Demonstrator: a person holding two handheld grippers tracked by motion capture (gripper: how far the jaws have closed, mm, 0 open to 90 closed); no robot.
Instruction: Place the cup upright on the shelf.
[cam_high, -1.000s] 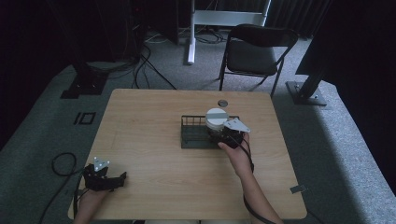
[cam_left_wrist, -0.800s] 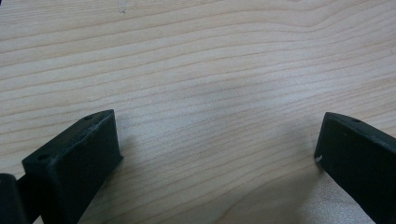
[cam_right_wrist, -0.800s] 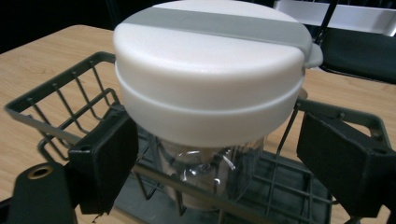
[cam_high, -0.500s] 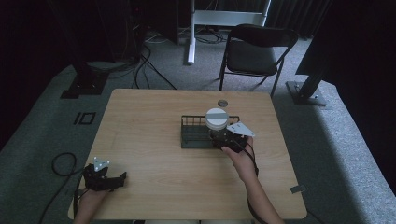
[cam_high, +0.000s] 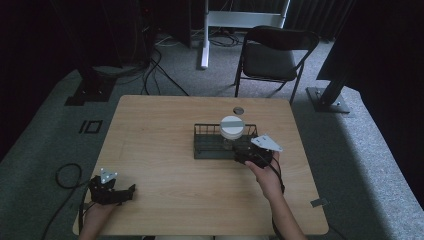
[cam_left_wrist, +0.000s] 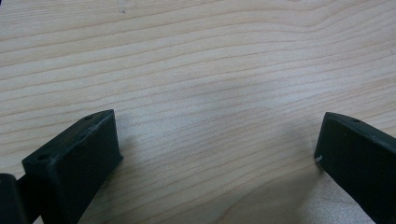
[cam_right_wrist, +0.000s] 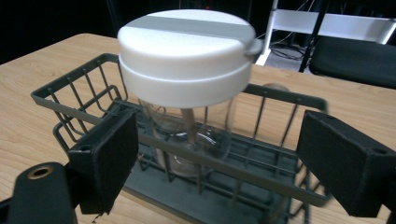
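Table: a light wooden table (cam_high: 165, 150) is seen from above, with a folding chair (cam_high: 272, 55) on the floor past its far edge.
Basket: a dark wire basket (cam_high: 210, 145) is placed right of the table's middle, just ahead of the right gripper's fingers.
Jar: a clear jar (cam_right_wrist: 191, 135) with a wide white lid (cam_high: 232, 126) is stood upright inside the basket, toward its right end; in the right gripper view it is framed between the two fingers but beyond their tips, behind the basket's near rail.
Right gripper: the right gripper (cam_high: 245, 156) is held at the basket's near right corner. Its jaws are spread wide; nothing is gripped.
Left gripper: the left gripper (cam_high: 131, 190) is rested near the table's near left corner, well apart from the basket. Its jaws are spread wide over bare wood, nothing between them.
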